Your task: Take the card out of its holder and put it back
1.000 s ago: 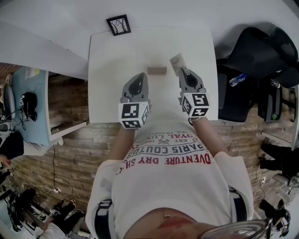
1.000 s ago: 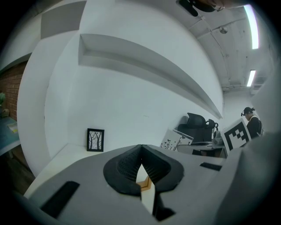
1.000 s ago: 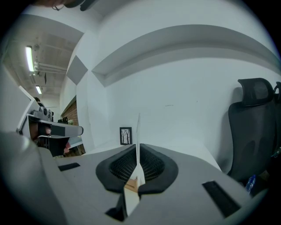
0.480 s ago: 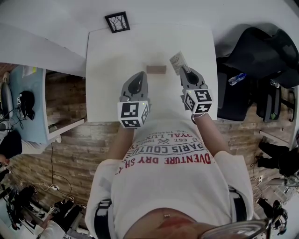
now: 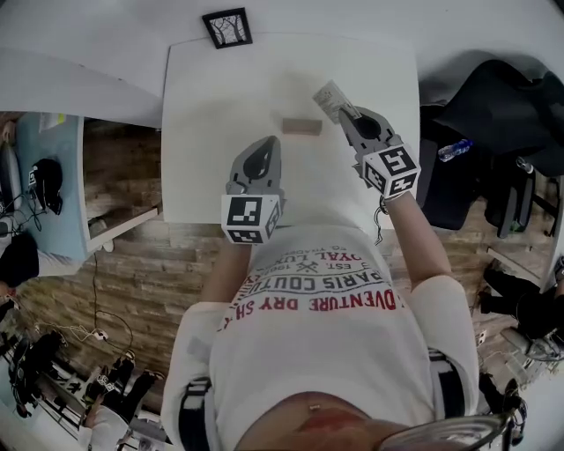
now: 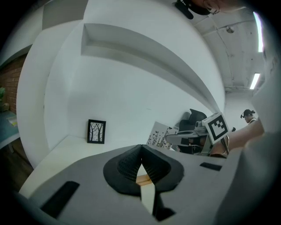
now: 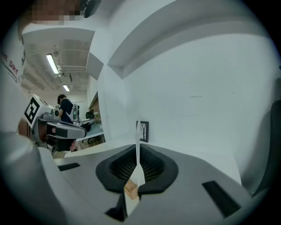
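1. Right gripper (image 5: pixel 343 114) is clamped on the card (image 5: pixel 328 99), in the air just right of the wooden holder (image 5: pixel 297 126); the thin pinch could let it twist.
2. Holder likely loose on table (image 5: pixel 203 106); an off-angle insertion could shove it.
3. Left gripper (image 5: pixel 261 144) is closed, empty, not bracing the holder.

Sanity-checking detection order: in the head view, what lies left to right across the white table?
Black-framed tree picture → left gripper → small wooden block card holder → white printed card, pinched in the right gripper.
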The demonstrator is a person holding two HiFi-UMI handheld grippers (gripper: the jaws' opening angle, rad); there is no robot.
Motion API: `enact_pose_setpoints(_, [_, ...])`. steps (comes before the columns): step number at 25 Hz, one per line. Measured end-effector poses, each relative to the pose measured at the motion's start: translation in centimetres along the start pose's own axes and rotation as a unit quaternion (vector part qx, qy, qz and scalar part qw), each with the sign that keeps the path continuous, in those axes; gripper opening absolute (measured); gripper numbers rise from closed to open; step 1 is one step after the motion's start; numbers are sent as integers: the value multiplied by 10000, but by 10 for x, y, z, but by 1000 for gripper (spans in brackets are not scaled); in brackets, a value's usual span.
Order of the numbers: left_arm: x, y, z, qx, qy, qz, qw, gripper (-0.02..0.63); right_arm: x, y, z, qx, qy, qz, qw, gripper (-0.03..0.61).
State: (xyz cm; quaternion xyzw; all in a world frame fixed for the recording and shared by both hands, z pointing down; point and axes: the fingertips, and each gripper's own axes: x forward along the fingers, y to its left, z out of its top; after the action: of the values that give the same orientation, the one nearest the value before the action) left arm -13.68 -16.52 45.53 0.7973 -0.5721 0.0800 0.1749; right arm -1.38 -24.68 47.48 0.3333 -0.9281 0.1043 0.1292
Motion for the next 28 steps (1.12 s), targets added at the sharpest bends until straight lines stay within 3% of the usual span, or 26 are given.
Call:
enact_pose_setpoints(7, [4,14,-4,-98,55,69,9999,25,25,10,12,-721,75,1128,9910,34])
enact_pose_setpoints(15, [5,34,-17,-276,134,383,9988,25,40,38,-3,-1083,485,2819,9521,34])
enact_pose_setpoints(23, [12,36,-32,-242,312,506,9979,25,54,43,-27,-1303,928,3509,9227,34])
enact_pose_setpoints(28, [14,39,-36,-274,367,556,9974,25,59,45,-34,-1322,1021,3671,9151,34])
